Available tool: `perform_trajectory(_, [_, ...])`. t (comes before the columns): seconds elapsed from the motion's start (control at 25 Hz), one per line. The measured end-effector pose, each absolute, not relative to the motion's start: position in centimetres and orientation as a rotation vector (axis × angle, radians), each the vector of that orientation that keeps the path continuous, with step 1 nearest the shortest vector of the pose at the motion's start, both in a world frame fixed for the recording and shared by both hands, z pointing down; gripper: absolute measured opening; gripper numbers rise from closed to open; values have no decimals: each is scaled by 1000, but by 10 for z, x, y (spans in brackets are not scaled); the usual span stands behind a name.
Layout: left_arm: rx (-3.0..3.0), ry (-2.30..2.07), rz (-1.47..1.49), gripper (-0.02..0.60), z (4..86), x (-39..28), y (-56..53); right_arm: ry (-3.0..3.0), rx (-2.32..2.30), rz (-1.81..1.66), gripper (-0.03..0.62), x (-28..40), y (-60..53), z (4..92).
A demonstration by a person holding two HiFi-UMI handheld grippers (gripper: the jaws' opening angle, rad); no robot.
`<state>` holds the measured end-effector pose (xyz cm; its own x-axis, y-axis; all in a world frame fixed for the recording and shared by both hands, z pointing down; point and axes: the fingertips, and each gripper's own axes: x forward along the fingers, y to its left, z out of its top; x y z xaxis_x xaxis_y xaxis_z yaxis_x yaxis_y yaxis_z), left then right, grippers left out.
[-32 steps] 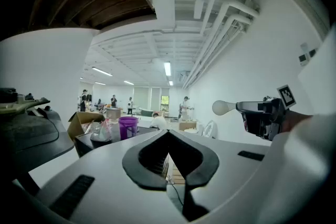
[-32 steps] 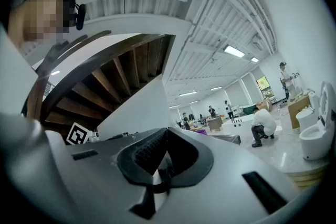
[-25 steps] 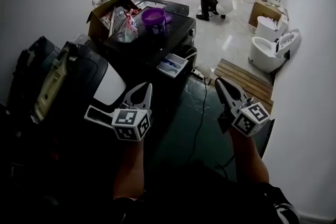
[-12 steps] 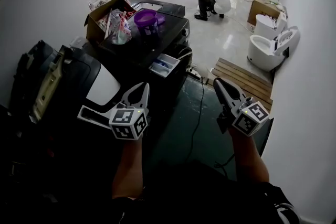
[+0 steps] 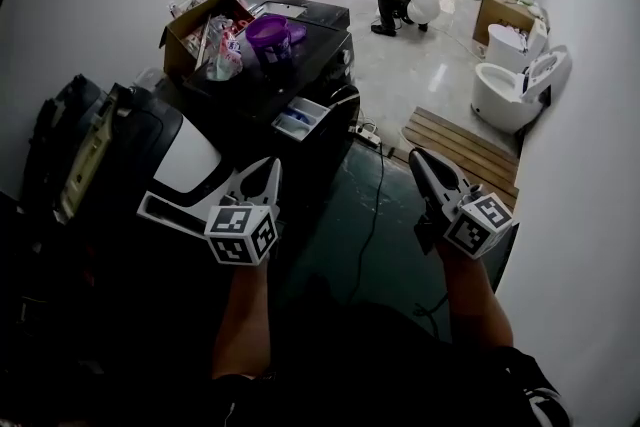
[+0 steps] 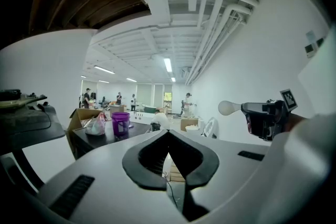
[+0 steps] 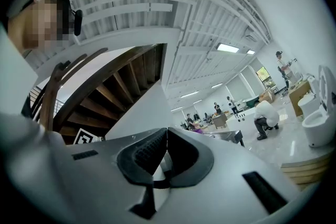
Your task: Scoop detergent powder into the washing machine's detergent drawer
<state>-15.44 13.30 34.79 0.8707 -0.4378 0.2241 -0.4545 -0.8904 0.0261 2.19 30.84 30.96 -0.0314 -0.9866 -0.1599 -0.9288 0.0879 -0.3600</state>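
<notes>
Left gripper (image 5: 268, 169) and right gripper (image 5: 419, 159), both closed on nothing.
We hold them low, forearms stretched forward, pointed white jaws pressed tip to tip. The white boxy detergent drawer (image 5: 297, 120) juts open from the glossy black washing machine (image 5: 312, 65), well ahead of both.

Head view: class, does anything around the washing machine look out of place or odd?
The drawer juts open from the front of the washing machine, an open-flapped box of clutter sits on top, and a loose cable trails across the floor.
</notes>
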Motion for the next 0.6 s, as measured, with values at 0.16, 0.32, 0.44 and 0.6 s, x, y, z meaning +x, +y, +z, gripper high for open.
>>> perform_trajectory(0.16, [2959,-704,317,8,350,-147,132,2000,-1896,-229,20,29,310,313])
perform_trajectory(0.32, [2957,-666,303,8,354,-129,127,2001,-1919,-236,20,37,306,314])
perform_trajectory(0.44, [2959,-632,296,8,358,-112,117,1986,-1945,-237,20,51,298,315])
perform_trajectory(0.6, [2946,-622,283,8,364,-93,93,1984,-1981,-250,20,71,278,318])
